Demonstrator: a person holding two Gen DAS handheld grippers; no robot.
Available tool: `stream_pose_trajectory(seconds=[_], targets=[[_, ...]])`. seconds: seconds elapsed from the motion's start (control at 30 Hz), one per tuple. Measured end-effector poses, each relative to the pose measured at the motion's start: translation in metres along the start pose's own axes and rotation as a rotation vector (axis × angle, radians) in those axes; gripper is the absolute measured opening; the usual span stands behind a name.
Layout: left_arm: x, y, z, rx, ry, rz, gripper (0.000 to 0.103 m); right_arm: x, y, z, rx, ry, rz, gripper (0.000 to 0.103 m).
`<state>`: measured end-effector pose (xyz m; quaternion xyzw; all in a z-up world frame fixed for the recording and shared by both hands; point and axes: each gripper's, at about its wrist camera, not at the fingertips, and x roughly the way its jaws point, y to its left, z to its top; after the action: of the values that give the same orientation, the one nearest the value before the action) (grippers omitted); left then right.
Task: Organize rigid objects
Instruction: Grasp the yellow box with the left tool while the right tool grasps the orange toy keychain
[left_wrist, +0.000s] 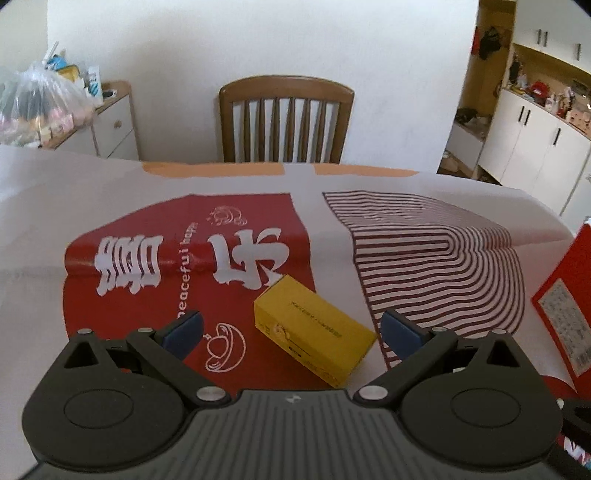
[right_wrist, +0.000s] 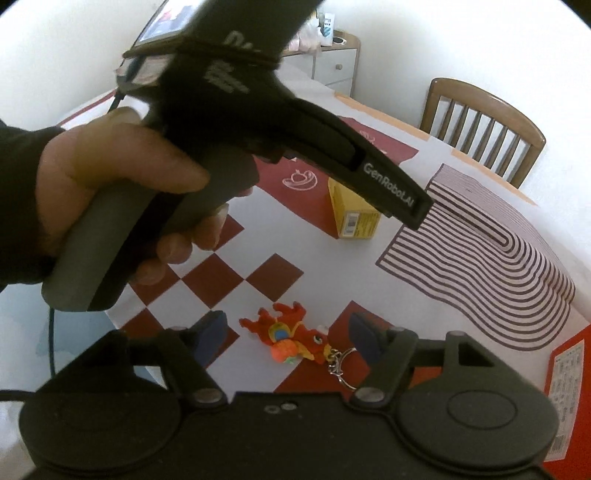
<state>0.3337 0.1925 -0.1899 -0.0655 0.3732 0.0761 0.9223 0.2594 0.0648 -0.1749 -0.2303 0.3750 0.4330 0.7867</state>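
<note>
A yellow carton (left_wrist: 314, 330) lies flat on the printed table cover (left_wrist: 110, 192), askew, between and just ahead of my left gripper's fingertips. The left gripper (left_wrist: 293, 332) is open and its blue pads (left_wrist: 184, 330) stand clear of the carton. In the right wrist view the same carton (right_wrist: 354, 214) sits mid-table, partly behind the left gripper's body, which a hand (right_wrist: 110, 166) holds. A red and orange toy keychain (right_wrist: 291, 334) lies on the red checks, between the fingers of my right gripper (right_wrist: 290, 338). That gripper is open, with neither pad touching the toy.
A red box with a white label (left_wrist: 569, 302) stands at the table's right edge, also seen low right (right_wrist: 569, 373). A wooden chair (left_wrist: 284, 118) is pushed against the far side. A low cabinet (left_wrist: 114, 122) with a full plastic bag (left_wrist: 40, 103) is at the back left.
</note>
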Motion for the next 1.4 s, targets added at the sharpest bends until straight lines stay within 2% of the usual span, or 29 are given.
stream_pose_trajectory(seconds=[0.33, 0.43, 0.5, 0.63, 0.7, 0.73, 0.83, 0.87, 1.4], targets=[[0.015, 0.0, 0.001, -0.051, 0.024, 0.037, 0.101, 0.005, -0.004, -0.005, 0.024, 0.002, 0.013, 0.064], [0.016, -0.001, 0.001, -0.052, 0.024, 0.035, 0.097, 0.006, -0.006, -0.005, 0.03, -0.004, 0.015, 0.062], [0.015, -0.002, 0.001, -0.048, 0.022, 0.031, 0.087, 0.005, -0.006, -0.006, 0.036, -0.007, 0.013, 0.06], [0.015, -0.003, 0.002, -0.056, 0.027, 0.04, 0.076, 0.003, -0.007, -0.008, 0.048, -0.012, 0.005, 0.052], [0.015, -0.001, 0.003, -0.059, 0.031, 0.048, 0.06, 0.002, -0.006, -0.009, 0.053, -0.016, -0.001, 0.049], [0.015, -0.001, 0.003, -0.056, 0.033, 0.057, 0.058, 0.002, -0.005, -0.01, 0.054, -0.018, -0.005, 0.046], [0.014, 0.0, 0.004, -0.038, 0.037, 0.076, 0.041, 0.0, -0.004, -0.01, 0.054, -0.017, -0.016, 0.04], [0.013, 0.001, 0.003, -0.03, 0.037, 0.086, 0.031, 0.0, -0.003, -0.009, 0.054, -0.014, -0.022, 0.04], [-0.024, 0.001, -0.012, 0.016, 0.052, 0.077, 0.029, -0.025, -0.002, -0.016, 0.13, -0.007, -0.089, 0.039]])
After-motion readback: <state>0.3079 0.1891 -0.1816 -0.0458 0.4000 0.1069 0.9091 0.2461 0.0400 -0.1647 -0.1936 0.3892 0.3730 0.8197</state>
